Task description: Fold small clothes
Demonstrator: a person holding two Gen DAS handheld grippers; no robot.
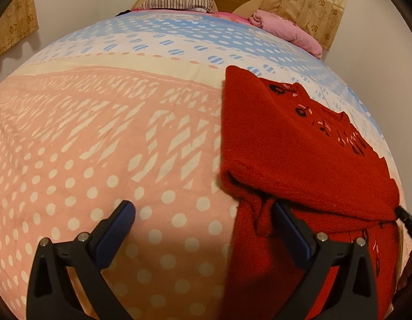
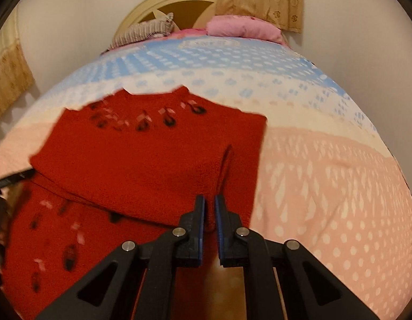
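Observation:
A small red knit sweater (image 1: 294,146) with black and pink embroidery lies partly folded on the bed, a flap doubled over its lower part. In the left wrist view it sits to the right. My left gripper (image 1: 203,213) is open and empty, its right finger over the sweater's left edge. In the right wrist view the sweater (image 2: 142,160) fills the left and middle. My right gripper (image 2: 210,205) is shut on a fold of the red sweater at its right side.
The bedspread (image 1: 99,146) is pink with white dots near me and blue and white farther off. A striped pillow (image 1: 179,0) and a pink bundle (image 1: 286,29) lie by the headboard. Curtains hang at both sides.

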